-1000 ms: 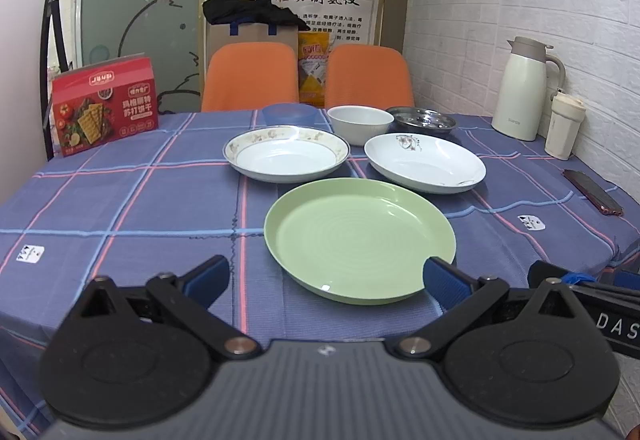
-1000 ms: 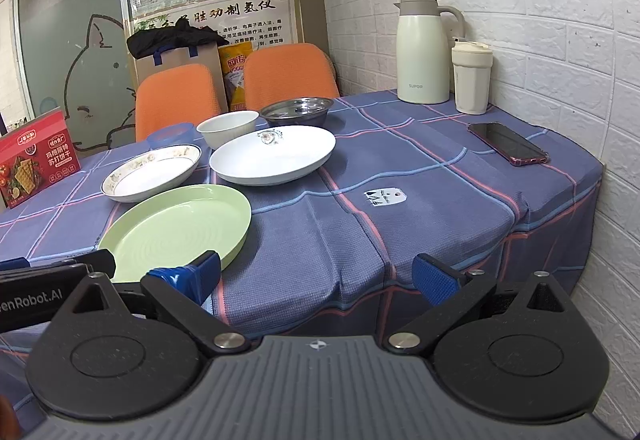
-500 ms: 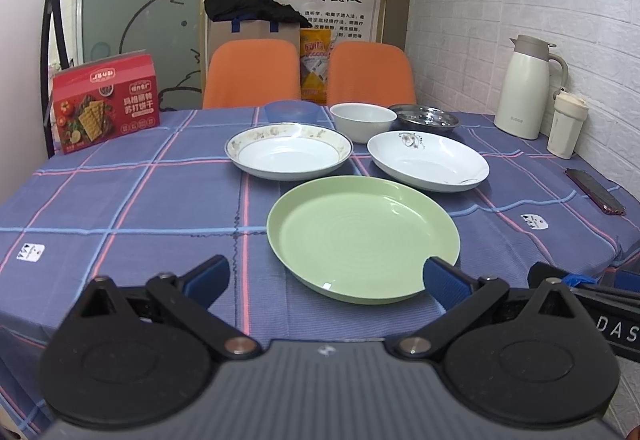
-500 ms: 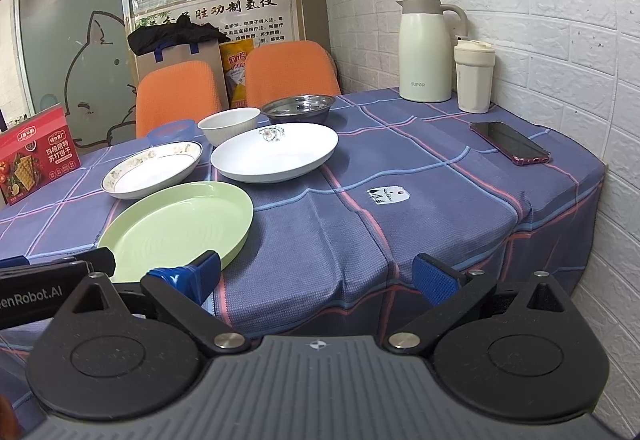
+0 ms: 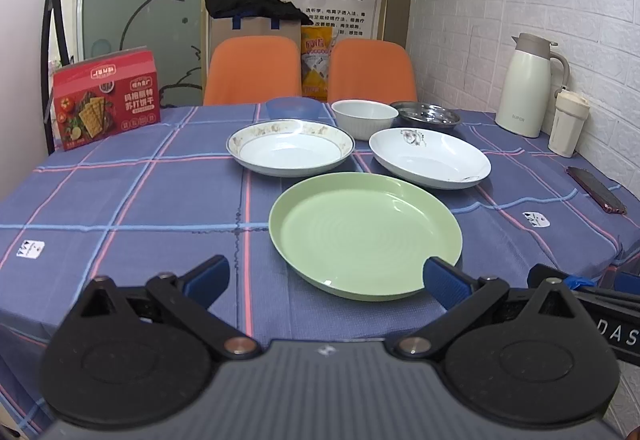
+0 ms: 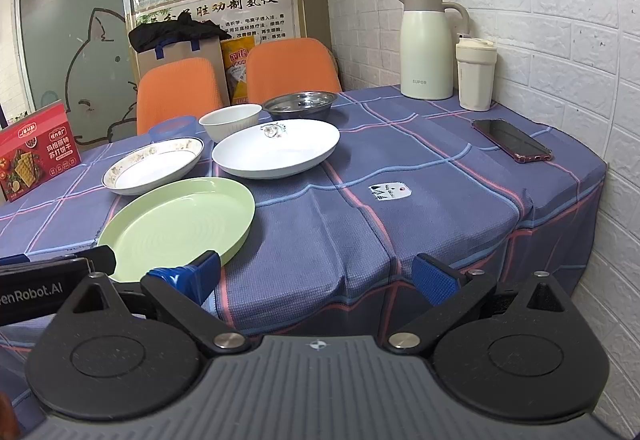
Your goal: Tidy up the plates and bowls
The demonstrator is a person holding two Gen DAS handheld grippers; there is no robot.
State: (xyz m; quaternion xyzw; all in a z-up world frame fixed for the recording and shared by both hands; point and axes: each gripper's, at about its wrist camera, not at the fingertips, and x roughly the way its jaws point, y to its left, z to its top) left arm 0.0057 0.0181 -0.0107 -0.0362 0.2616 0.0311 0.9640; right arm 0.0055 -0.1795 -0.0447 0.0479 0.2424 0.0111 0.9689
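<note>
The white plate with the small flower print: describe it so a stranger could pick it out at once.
Start at the blue plaid tablecloth and find the big green plate near the front edge. Behind it sit two pale plates side by side; take the one nearer the brick wall, the white plate. Its neighbour, the gold-rimmed plate, has a speckled band all round, while this one is plain white with a single small flower sprig.

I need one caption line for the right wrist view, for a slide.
Open right gripper at the table edge, beside a green plate; two white plates, bowls and a phone lie beyond.
</note>
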